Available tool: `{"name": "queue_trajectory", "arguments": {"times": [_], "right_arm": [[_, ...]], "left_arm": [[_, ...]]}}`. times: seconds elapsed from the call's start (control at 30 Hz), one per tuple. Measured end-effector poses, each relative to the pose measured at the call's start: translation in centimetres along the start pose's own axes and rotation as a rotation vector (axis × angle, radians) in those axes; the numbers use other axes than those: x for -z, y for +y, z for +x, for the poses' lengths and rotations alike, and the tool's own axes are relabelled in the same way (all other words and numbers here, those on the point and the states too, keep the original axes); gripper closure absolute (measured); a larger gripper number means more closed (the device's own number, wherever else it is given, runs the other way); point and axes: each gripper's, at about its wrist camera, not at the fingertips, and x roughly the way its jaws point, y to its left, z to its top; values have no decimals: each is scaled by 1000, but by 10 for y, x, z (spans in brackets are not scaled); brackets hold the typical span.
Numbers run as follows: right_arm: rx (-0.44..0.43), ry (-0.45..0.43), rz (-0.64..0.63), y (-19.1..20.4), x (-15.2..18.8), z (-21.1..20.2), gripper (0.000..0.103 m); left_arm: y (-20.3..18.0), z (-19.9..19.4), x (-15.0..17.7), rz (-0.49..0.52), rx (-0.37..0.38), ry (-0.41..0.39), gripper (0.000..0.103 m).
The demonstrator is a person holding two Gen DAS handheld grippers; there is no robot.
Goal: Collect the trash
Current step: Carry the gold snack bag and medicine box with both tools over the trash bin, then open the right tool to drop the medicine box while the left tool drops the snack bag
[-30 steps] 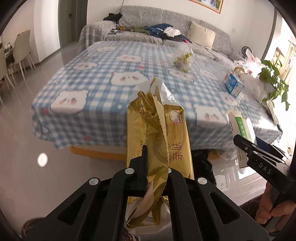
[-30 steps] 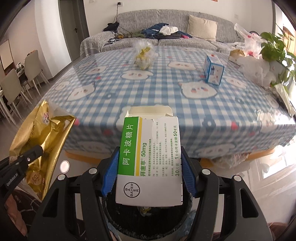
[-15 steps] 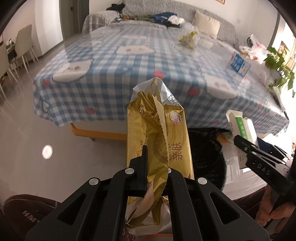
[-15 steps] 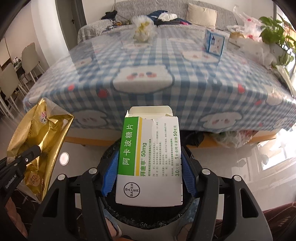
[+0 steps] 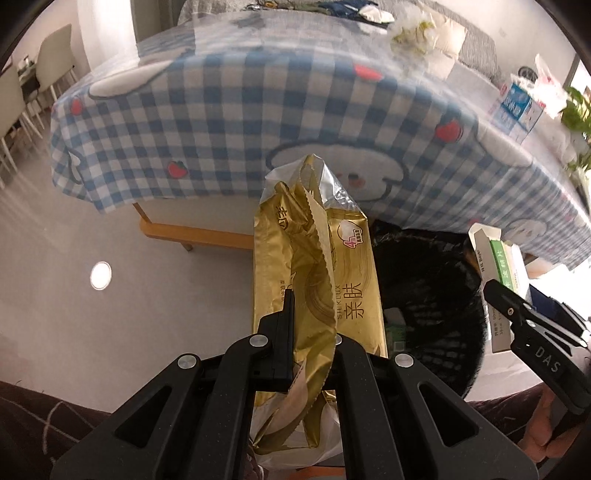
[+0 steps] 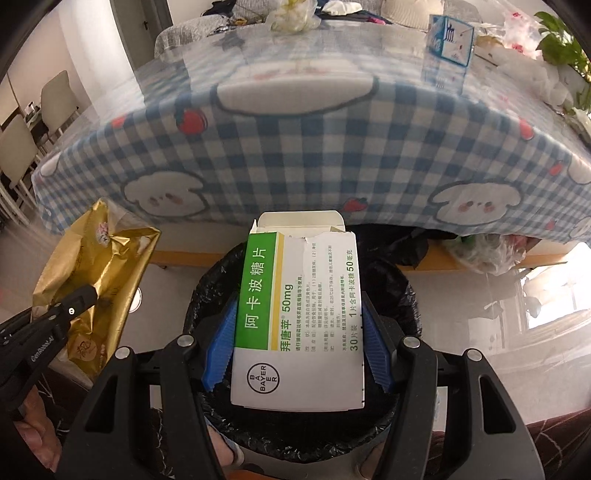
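Note:
My left gripper (image 5: 312,317) is shut on a crumpled gold wrapper (image 5: 317,266), held upright just left of a bin lined with a black bag (image 5: 436,295). The same gold wrapper (image 6: 96,273) shows at the left of the right wrist view, with the left gripper (image 6: 85,297) on it. My right gripper (image 6: 299,325) is shut on a white and green medicine box (image 6: 299,325), its blue pads (image 6: 221,343) pressing both sides, directly above the bin's open mouth (image 6: 207,288). In the left wrist view the box (image 5: 498,266) and the right gripper (image 5: 495,290) hang over the bin's right rim.
A table with a blue checked cloth (image 6: 295,155) overhangs just behind the bin. On it stand a blue and white carton (image 6: 450,40) and a clear bag (image 6: 291,14). Chairs (image 6: 55,103) stand at far left. Plastic bags (image 6: 484,251) lie under the table at right.
Both grippers have sunk with their loads from above table height to below the table edge, over the bin. Neither grip has altered.

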Motion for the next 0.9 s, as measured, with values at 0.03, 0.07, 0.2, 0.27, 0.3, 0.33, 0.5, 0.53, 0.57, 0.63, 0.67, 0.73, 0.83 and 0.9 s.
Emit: {"name": "queue_trajectory", "arguments": {"times": [0.03,0.07,0.2,0.27,0.3,0.33,0.5,0.53,0.57,0.63,0.67,0.73,0.83,0.9], "right_arm": [[4,7,-4,1,1,4,45],[10,14,-5,1,1,7,45],[8,29,-9,5,1,16,45],[3,31,-22,9,1,18,44],[2,28,-27,10,1,18,44],[0,24,-33,11,1,18,42],[11,15,-36,9,2,18,26],[12,16,-31,7,2,18,23],[18,14,-24,4,2,18,20],[26,14,-8,-5,2,17,15],[30,15,0,-10,2,17,13],[30,20,14,-20,3,17,10],[48,24,29,-33,6,20,9],[62,28,39,-42,9,18,8]], "left_arm": [[-1,2,0,5,-4,1,103],[-2,5,1,10,-6,2,103],[0,7,2,2,-5,8,103],[2,9,3,-6,-1,13,103],[3,9,3,-7,-6,14,103],[4,10,3,-10,-4,15,103],[-2,12,4,-11,2,23,103],[-4,12,4,-6,1,23,103],[-6,13,4,-4,5,24,103],[-15,13,3,14,15,25,103],[-18,14,3,22,12,23,103],[-28,15,3,43,17,25,103],[-41,17,4,61,23,32,103],[-49,20,4,64,31,42,103]]}}
